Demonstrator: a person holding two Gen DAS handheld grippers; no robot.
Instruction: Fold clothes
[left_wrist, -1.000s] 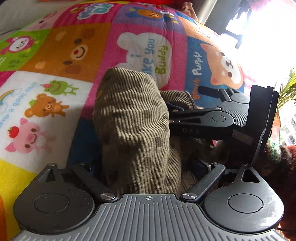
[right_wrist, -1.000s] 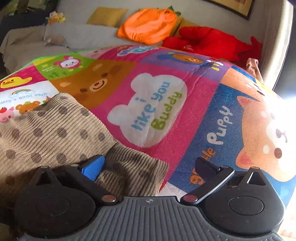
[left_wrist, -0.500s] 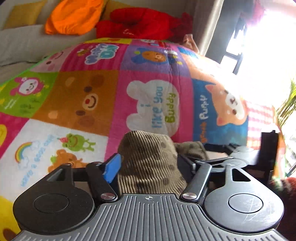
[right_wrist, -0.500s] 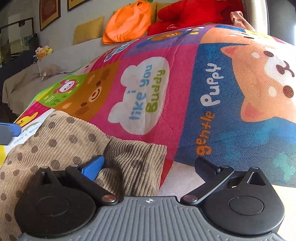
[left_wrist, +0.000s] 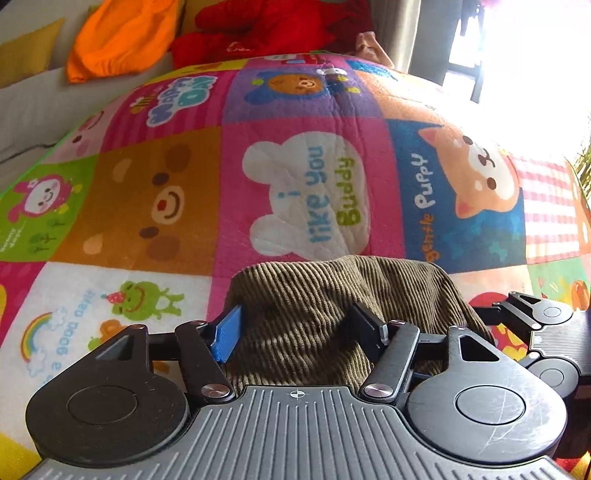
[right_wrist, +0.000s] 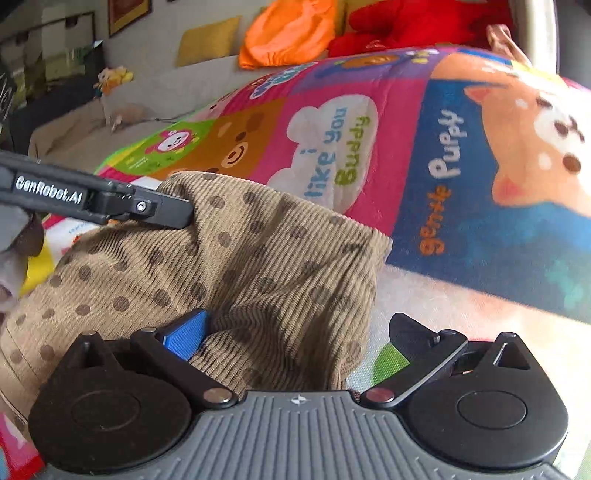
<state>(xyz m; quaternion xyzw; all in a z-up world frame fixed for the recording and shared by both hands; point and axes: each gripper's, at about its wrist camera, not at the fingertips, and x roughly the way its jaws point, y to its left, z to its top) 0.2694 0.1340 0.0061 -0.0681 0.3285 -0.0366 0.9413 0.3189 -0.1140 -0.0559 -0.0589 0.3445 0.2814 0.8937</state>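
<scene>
the brown corduroy garment (right_wrist: 236, 266) with darker dots lies bunched on the cartoon play mat (left_wrist: 177, 199), near the mat's edge closest to the cameras, by the white bunny panel reading "i like you buddy" (left_wrist: 314, 199). how the garment is shaped overall cannot be made out; its lower part is cut off by both gripper bodies.

in the left wrist view the left gripper (left_wrist: 299, 328) has its fingers spread with a mound of corduroy between them; cloth presses against the blue pad (left_wrist: 228, 332) and the black finger, but whether it is pinched or only lying there cannot be told. the right gripper (left_wrist: 535, 325) shows partly at the right edge, its tips hidden behind the fabric.

in the right wrist view the right gripper (right_wrist: 299, 332) is released, jaws wide apart; the blue pad touches a fold, the black finger stands apart over bare mat. the left gripper's side, marked "genrobot.ai", reaches in from the left edge onto the garment's top.

beyond the mat's far edge lie an orange cushion (right_wrist: 291, 33) and a red plush (right_wrist: 413, 22), both cut off.
</scene>
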